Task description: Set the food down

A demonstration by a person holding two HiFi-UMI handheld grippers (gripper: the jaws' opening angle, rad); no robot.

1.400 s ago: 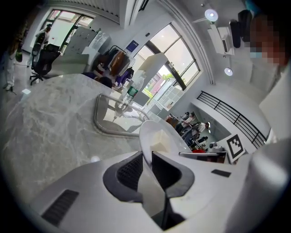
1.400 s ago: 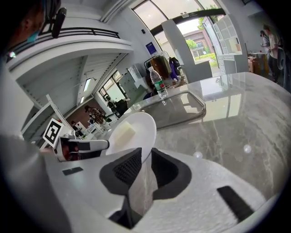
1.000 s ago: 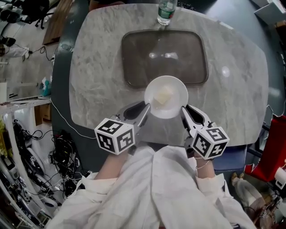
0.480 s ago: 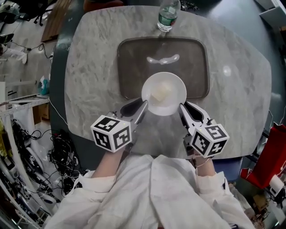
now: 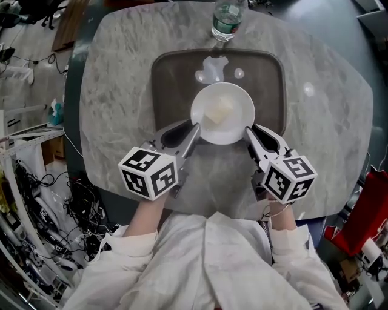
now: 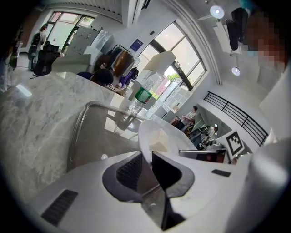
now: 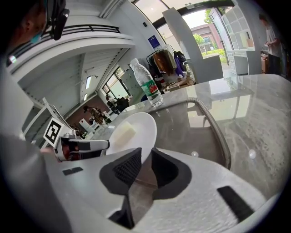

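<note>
Wearing white sleeves (image 5: 206, 266), nearest of all, at the bottom of the head view. Clamping the left gripper (image 5: 193, 129) on the left rim of a white bowl (image 5: 233, 121) and the right gripper (image 5: 249, 131) on the right rim, each pair of jaws pinching the thin edge between its pads. Carrying a pale block of food (image 5: 218, 112) inside the bowl, a little off its middle. Holding the bowl over the near half of a dark, glossy tray (image 5: 165, 85), not clearly touching it. Resting the tray on a grey marbled table (image 5: 115, 79) with rounded corners, ceiling lights glinting on both. Standing beyond the tray's far edge, a clear bottle (image 5: 226, 18) with a green label. Trailing over the floor to the left of the table, tangled cables (image 5: 85, 206). Opening out behind, a bright hall with tall windows (image 6: 182, 59), a rack (image 7: 166, 61) of hanging clothes and a few distant people (image 6: 188, 116).
</note>
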